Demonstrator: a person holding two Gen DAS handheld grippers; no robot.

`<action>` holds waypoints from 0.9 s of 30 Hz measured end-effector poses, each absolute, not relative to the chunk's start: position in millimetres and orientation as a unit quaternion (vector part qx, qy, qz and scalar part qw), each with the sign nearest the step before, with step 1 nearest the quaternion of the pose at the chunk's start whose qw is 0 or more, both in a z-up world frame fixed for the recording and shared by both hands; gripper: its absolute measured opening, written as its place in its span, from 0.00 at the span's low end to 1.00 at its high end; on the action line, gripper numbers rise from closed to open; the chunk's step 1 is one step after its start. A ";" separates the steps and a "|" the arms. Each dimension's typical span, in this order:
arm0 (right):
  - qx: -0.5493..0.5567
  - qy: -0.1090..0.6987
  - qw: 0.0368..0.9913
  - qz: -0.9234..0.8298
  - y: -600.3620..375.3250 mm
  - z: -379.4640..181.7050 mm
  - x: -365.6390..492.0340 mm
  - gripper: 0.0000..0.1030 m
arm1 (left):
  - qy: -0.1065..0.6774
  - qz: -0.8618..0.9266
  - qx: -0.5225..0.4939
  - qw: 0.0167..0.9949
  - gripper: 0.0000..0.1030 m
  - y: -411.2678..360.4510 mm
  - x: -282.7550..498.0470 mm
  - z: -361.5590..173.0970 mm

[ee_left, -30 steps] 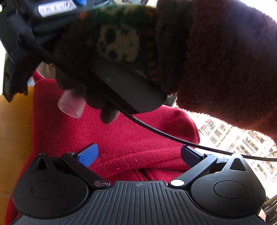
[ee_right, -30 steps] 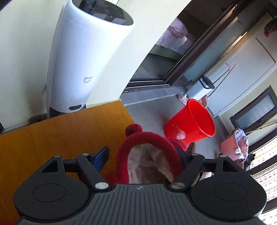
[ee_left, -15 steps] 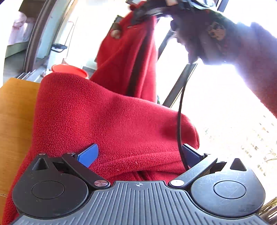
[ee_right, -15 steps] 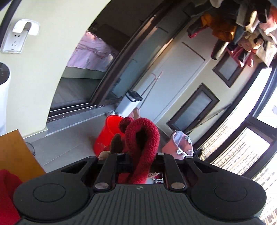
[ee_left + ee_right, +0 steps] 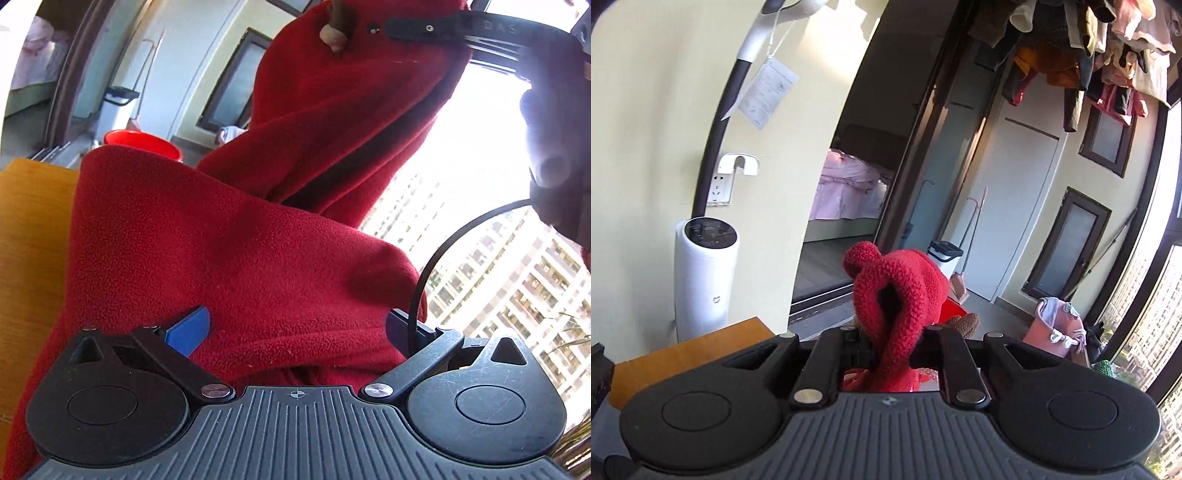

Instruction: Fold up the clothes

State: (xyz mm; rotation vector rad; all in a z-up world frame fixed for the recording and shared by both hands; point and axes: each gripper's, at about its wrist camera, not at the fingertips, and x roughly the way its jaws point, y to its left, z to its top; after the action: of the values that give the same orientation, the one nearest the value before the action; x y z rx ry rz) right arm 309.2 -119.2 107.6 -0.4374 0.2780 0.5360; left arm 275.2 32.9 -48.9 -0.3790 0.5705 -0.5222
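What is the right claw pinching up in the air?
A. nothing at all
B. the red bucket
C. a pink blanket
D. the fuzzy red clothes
D: the right claw is shut on a fuzzy edge of the red clothes, and the left camera shows them hanging from it above the table.

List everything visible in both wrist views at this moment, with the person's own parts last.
red fleece garment: one, red, draped on the table, one end lifted
orange wooden table: one, orange, under the garment
red plastic bucket: one, red, floor beyond the table
white cylindrical appliance: one, white, by the wall
hanging clothes: several, mixed colours, overhead
pink basket: one, pink, by the window
left tool: one, black with blue pads, open around the garment
right tool: one, black, clamped on the garment's edge
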 end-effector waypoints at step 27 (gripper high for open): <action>-0.411 0.127 0.845 0.318 -127.1 -41.6 196.7 0.24 | 0.276 -0.205 -0.185 0.921 1.00 69.0 276.7 21.2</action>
State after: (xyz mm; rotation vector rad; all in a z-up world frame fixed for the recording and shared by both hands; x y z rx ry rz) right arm 196.7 -127.1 -41.6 -0.8672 0.2671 0.6710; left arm 276.7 69.0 21.2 -0.3809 0.5669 -0.4213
